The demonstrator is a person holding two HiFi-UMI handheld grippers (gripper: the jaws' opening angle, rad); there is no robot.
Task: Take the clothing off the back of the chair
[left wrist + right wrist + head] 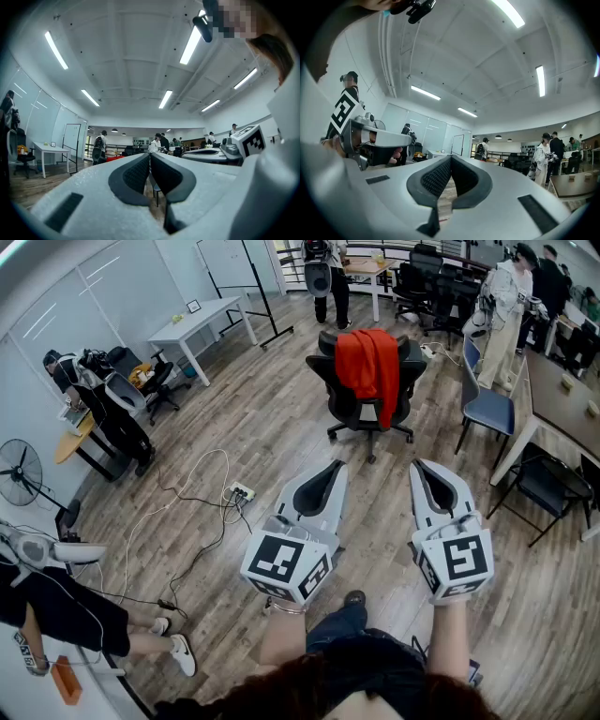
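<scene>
A red garment (pixel 368 362) hangs draped over the black office chair's (pixel 349 399) backrest (folds falling down its rear); chair upright on wood floor.

Clothing (pixel 367 362) on chair (pixel 364 401) back

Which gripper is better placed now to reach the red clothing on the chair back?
Left, probably. The left gripper lines up more nearly with the red clothing than the right gripper; both are shut, empty and far from the chair.

Two hand-held grippers (pixel 335 467) (pixel 424 467), one red garment (pixel 367 362), one floor fan (pixel 19 472).
</scene>
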